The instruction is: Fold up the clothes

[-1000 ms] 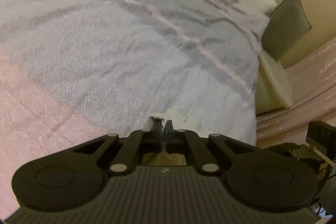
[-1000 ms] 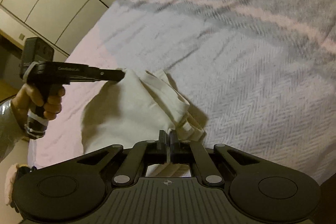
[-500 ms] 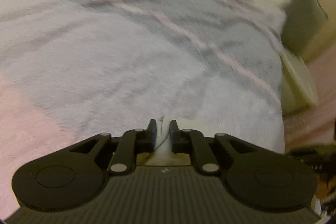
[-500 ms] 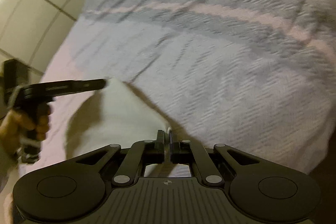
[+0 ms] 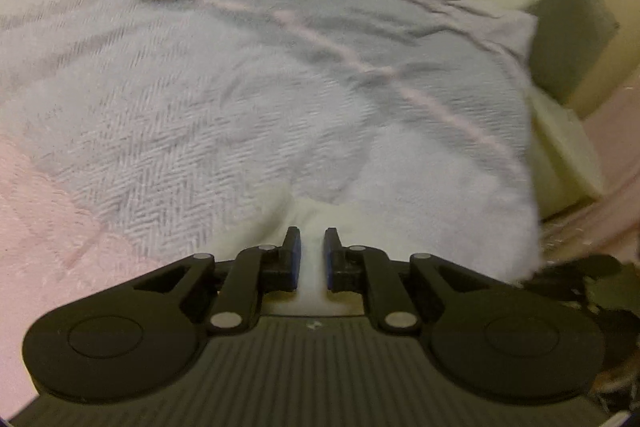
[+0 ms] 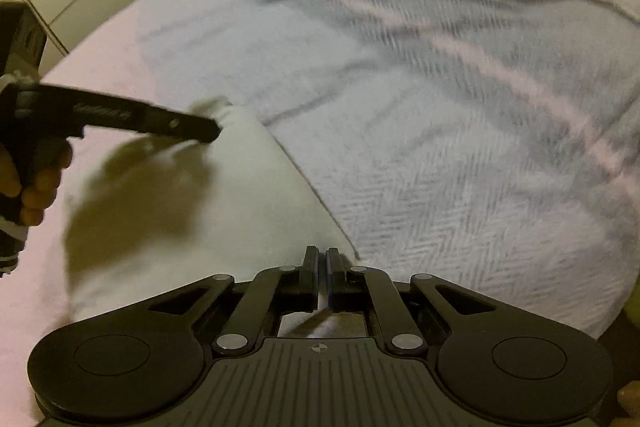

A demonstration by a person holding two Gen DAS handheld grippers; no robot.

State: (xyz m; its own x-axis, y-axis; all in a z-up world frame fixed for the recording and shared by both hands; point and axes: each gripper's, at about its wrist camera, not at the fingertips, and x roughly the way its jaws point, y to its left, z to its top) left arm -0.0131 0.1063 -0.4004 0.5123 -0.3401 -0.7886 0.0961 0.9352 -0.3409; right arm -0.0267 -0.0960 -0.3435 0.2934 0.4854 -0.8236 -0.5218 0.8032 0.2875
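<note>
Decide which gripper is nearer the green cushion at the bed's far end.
Left. The left gripper looks toward the green cushion across the blanket. The right gripper is at the white cloth's other edge; its view shows no cushion.

Bed with a white garment spread near its edge

I see the bed [image 6: 460, 147] covered in a grey herringbone blanket [image 5: 200, 131] with a thin pink stripe, over a pink sheet [image 5: 44, 227]. A white garment [image 6: 224, 211] lies flat on it, across sheet and blanket. Cream pillows [image 5: 568, 155] and a grey cushion [image 5: 572, 27] sit at its far end.
</note>
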